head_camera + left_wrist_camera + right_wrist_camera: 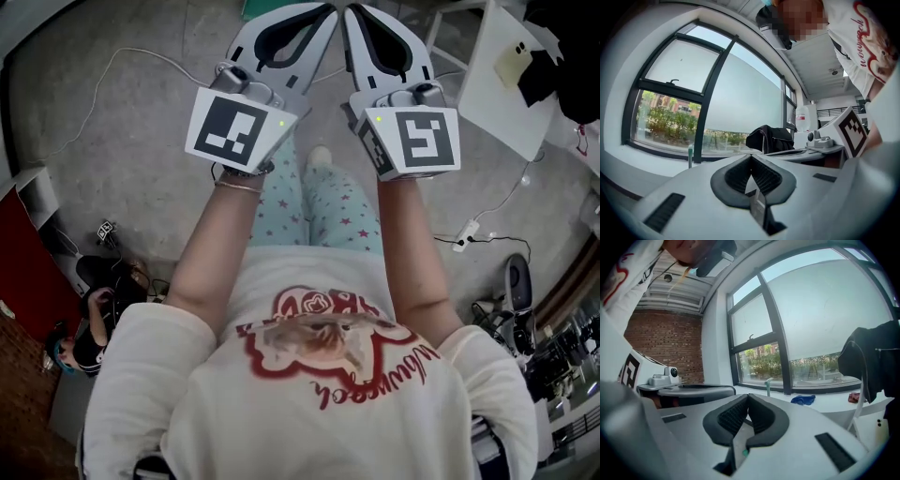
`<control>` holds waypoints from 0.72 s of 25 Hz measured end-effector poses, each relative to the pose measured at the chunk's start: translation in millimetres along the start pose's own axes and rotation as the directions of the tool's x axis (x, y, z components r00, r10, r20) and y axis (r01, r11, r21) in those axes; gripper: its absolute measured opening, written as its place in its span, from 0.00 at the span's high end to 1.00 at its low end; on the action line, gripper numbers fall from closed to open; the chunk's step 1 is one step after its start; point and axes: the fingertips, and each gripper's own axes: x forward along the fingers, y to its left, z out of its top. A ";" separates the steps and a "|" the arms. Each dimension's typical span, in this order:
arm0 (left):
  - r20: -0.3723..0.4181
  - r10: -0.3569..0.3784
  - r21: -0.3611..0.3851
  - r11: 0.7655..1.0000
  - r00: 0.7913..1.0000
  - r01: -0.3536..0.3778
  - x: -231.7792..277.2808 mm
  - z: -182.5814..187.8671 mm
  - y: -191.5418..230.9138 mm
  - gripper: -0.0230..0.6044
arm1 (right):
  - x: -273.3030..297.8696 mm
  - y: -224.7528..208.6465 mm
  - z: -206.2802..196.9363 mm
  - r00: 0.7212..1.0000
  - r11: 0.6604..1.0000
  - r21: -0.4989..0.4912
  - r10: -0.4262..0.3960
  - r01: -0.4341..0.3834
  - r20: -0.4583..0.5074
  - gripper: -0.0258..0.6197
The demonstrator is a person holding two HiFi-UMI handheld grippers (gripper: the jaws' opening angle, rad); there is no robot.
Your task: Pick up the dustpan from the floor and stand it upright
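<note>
No dustpan shows clearly in any view. A slim pale-green upright stick [690,156] [769,386] stands by the window sill; I cannot tell what it belongs to. In the head view both grippers are raised side by side in front of the person, pointing away. My left gripper [327,11] [751,159] is shut, its ribbed pads meeting with nothing between them. My right gripper [352,11] [747,397] is also shut and empty. Each gripper view shows the other gripper at its edge.
A white table [511,84] stands at the upper right with a black garment [771,138] [872,362] by it. A cable and power strip [464,234] lie on the grey floor. A red cabinet [28,272] is at the left. A blue cloth [804,400] lies below the window.
</note>
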 end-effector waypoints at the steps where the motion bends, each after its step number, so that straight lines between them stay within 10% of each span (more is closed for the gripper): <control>1: -0.001 0.013 -0.010 1.000 1.000 -0.013 -7.6 0.7 -14.6 0.93 | -18.1 2.4 1.1 1.000 1.000 0.010 -0.002 0.001 0.001 0.92; 18: -0.017 -0.085 0.000 0.996 0.996 0.085 -119.1 18.4 -108.5 0.93 | -130.4 87.7 3.3 0.995 0.995 0.037 -0.097 0.096 0.034 0.92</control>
